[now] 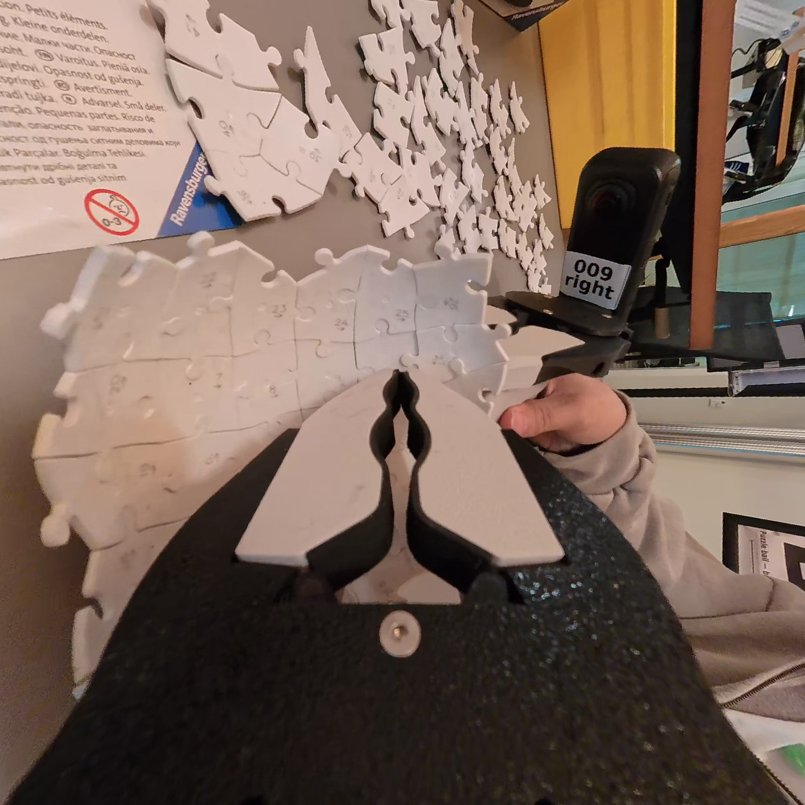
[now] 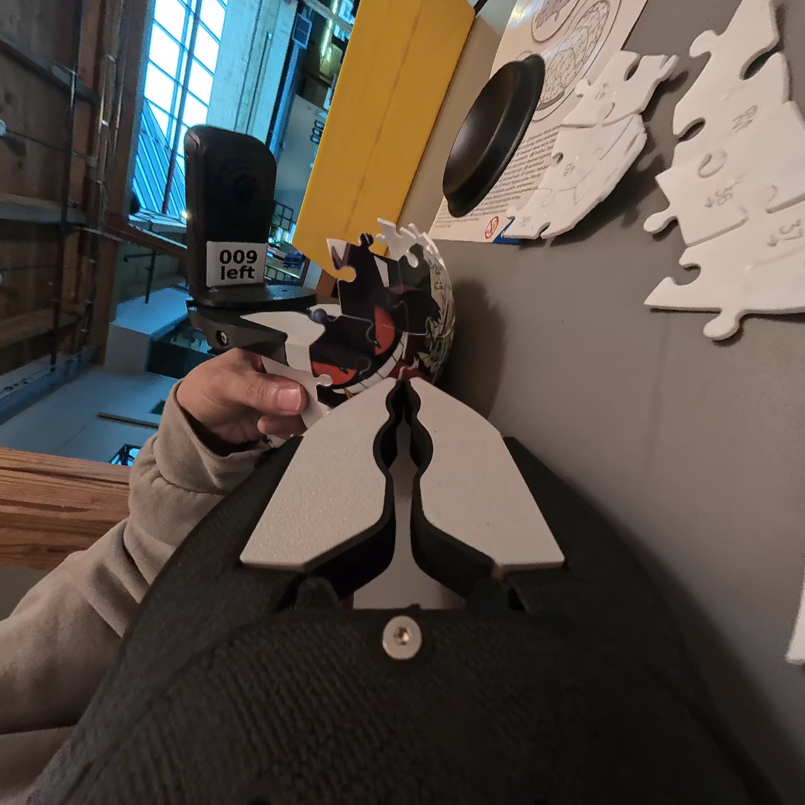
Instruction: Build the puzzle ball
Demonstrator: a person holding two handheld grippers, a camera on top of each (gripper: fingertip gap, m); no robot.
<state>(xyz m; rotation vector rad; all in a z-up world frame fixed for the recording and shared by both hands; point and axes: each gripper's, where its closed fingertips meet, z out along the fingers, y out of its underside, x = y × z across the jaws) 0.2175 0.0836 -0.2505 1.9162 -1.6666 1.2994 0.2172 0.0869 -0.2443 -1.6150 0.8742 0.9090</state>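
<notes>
The partly built puzzle ball is a curved shell of joined pieces. Its white numbered inner side (image 1: 244, 348) fills the left wrist view; its printed outer side (image 2: 383, 322) shows in the right wrist view. My left gripper (image 1: 400, 378) is shut, its tips pinched on the shell's near edge; it also shows in the right wrist view (image 2: 305, 348), clamped on the shell's left rim. My right gripper (image 2: 401, 383) is shut on the shell's lower edge; in the left wrist view (image 1: 501, 361) it grips the shell's right rim. The shell is held upright above the grey table (image 2: 588, 392).
Loose white pieces (image 1: 470, 130) lie face down, spread over the table. Joined flat sections (image 1: 261, 130) (image 2: 740, 174) lie by an instruction sheet (image 1: 78, 109). A black round stand (image 2: 492, 139) rests on the sheet. A yellow panel (image 1: 610, 87) borders the table. My two grippers' fingertips are within a few centimetres of each other.
</notes>
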